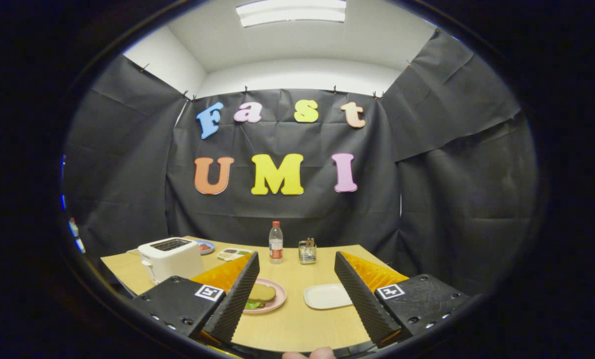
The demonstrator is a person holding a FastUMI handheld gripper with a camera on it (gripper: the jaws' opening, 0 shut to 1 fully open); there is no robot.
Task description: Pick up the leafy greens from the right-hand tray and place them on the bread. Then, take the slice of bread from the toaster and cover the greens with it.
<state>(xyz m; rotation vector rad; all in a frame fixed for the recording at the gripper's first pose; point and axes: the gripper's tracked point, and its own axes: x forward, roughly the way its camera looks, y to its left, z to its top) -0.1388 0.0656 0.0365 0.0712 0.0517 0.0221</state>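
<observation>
The toaster (170,258) sat farthest left on the table (297,329), its slots looking dark; no bread could be made out in them. Just right of it and behind, one small blue plate (205,246) held something reddish, then one compartment tray (233,254) with bits too small to identify. Next came the pink plate (272,303), just ahead of the left finger and partly hidden by it, carrying a slice of bread (263,292) with leafy greens (253,304) poking out beneath its near edge. So the greens looked already covered, and both steps appeared done, judging by that stack. One bottle (276,243) and one wire holder (307,252) stood at the back centre. The white tray (327,296), lying between the fingers toward the right one, was bare.

The gripper (297,291) was released, fingers spread wide, nothing between them, raised above the table. A fingertip of the person's hand (310,354) showed at the bottom.

Counts: one toaster, two plates, two trays, one bottle, one holder, one visible bread slice, one bunch of greens.

Next move, as a guess: nothing to grab; at most check that the top slice sat square.
</observation>
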